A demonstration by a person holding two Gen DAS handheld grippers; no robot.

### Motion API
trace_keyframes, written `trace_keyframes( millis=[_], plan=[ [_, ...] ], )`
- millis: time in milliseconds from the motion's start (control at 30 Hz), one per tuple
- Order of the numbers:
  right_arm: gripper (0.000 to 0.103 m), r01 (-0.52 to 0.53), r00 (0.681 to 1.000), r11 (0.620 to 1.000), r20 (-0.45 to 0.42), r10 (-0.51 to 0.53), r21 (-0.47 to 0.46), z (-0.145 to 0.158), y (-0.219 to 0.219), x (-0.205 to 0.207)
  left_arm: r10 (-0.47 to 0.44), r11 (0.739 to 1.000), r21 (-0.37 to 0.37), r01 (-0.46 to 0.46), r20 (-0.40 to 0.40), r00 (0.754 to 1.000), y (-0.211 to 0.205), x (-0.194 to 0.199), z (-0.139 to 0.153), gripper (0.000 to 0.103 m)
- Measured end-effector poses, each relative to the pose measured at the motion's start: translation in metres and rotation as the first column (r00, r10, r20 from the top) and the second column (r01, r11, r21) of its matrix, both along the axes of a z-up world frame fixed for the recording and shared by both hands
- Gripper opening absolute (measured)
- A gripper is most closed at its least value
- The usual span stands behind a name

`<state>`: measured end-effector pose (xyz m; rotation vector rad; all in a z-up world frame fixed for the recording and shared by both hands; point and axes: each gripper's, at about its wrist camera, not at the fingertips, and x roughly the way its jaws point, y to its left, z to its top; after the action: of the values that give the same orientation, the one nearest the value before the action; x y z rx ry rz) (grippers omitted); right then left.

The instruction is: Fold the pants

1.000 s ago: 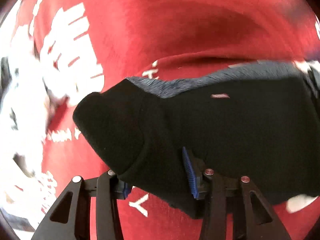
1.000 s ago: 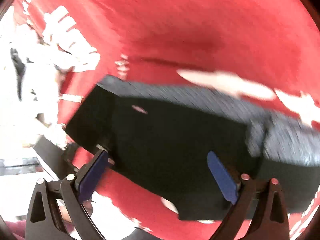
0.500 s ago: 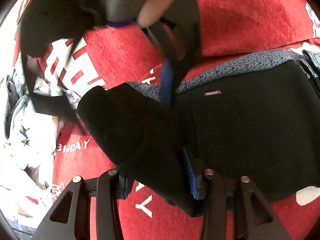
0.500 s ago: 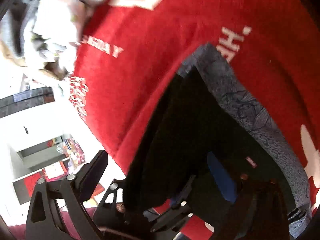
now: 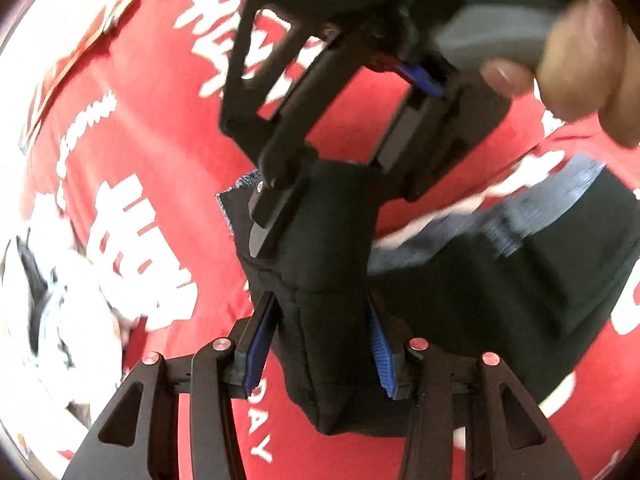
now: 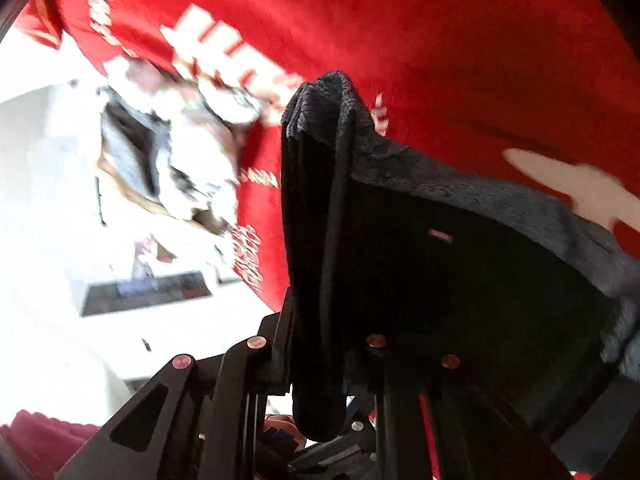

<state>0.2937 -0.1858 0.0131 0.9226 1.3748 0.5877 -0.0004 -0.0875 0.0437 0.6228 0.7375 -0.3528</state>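
We count one pair of black pants [image 5: 332, 280], two hand-held grippers [image 5: 316, 332] [image 6: 316, 364], one red cloth with white lettering [image 5: 160, 128], and one heap of pale clothes [image 6: 180, 152].

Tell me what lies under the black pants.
Under the black pants lies a red cloth with white lettering. Whatever is beneath the pants' middle is covered; both grippers pinch one bunched end.

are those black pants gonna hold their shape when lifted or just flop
Likely floppy: the black pants bunch into a soft ridge between the left gripper and the right gripper, and the rest sags to the red cloth. Probably light, since two pinches at one edge hold it up. The thick, fuzzy waistband suggests little slipping from the pads.
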Motion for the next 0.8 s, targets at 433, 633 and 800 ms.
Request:
trace_keyframes(
  millis=[433, 633, 800],
  plan=[
    [0.022, 0.324, 0.936, 0.945, 0.133, -0.326, 0.041, 0.025, -0.193, -0.168, -0.316, 0.948, -0.045, 0.316, 0.002, 0.949, -0.168, -0.080, 0.023, 0.045],
    [0.022, 0.419, 0.904, 0.907, 0.070, -0.421, 0.038, -0.023, -0.254, -0.237, -0.365, 0.931, -0.029, 0.364, -0.067, 0.929, -0.233, -0.118, -0.015, 0.045],
    [0.022, 0.448, 0.893, 0.894, 0.021, -0.449, 0.021, -0.066, -0.287, -0.265, -0.368, 0.928, 0.000, 0.372, -0.139, 0.919, -0.264, -0.128, -0.052, 0.045]
  ],
)
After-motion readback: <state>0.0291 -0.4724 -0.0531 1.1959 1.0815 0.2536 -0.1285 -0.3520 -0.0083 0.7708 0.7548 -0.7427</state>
